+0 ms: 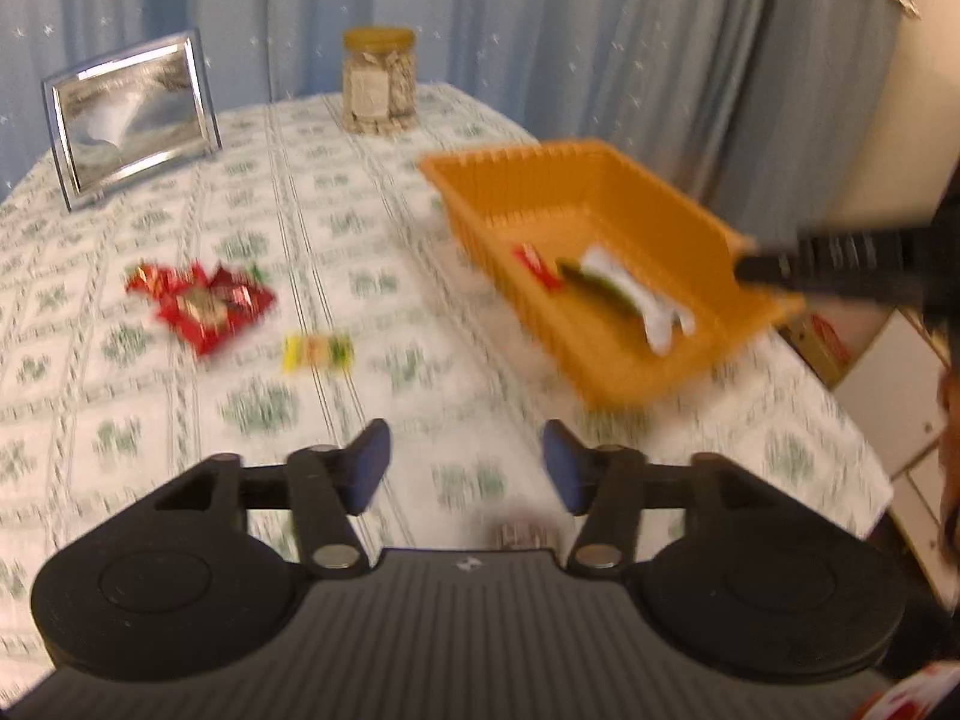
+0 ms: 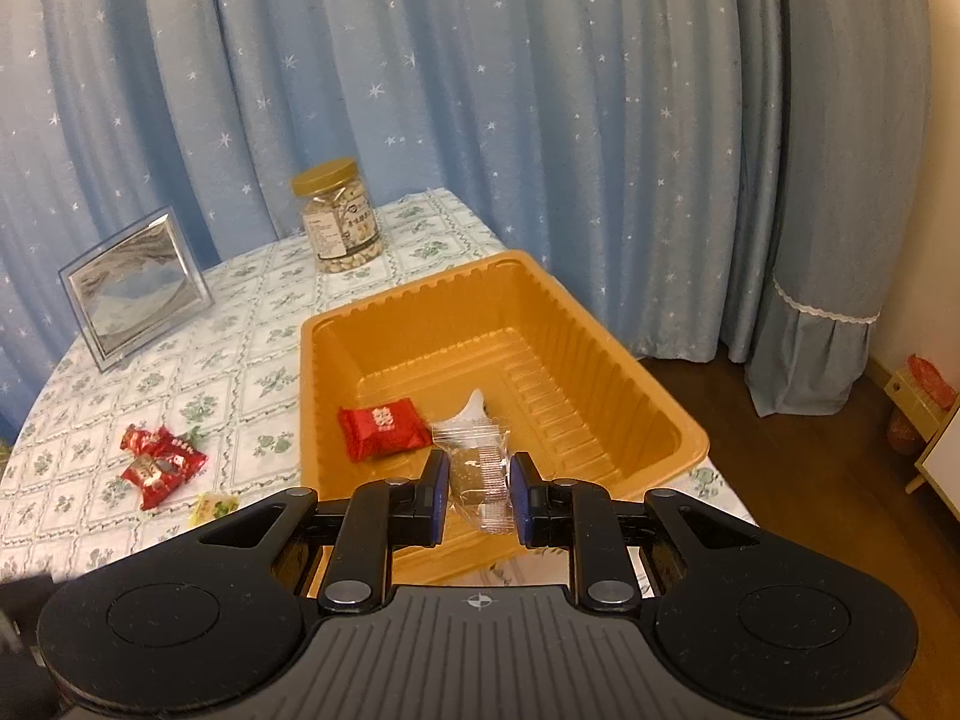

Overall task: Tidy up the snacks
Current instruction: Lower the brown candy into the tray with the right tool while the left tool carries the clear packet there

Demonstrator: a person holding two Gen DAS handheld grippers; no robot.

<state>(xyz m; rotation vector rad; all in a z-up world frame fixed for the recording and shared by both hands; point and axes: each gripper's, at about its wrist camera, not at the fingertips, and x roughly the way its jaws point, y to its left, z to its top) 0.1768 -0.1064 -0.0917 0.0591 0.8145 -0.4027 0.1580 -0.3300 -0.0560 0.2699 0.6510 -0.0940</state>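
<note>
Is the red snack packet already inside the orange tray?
Yes, one red packet lies on the floor of the orange tray, beside a clear-wrapped snack.

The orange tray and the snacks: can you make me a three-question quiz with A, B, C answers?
1. Where is the little yellow sweet?
A. In the tray
B. On the tablecloth, outside the tray
C. On top of the jar

2. How many snacks are inside the tray?
A. None
B. Two
C. Five

3. How is the jar?
A. Upright, lid on
B. Lying on its side
C. Upright, no lid

Answers:
1 B: the yellow sweet lies on the tablecloth by the red wrappers.
2 B: the orange tray holds only a red packet and a clear-wrapped snack.
3 A: the jar stands with its gold lid on.
</note>
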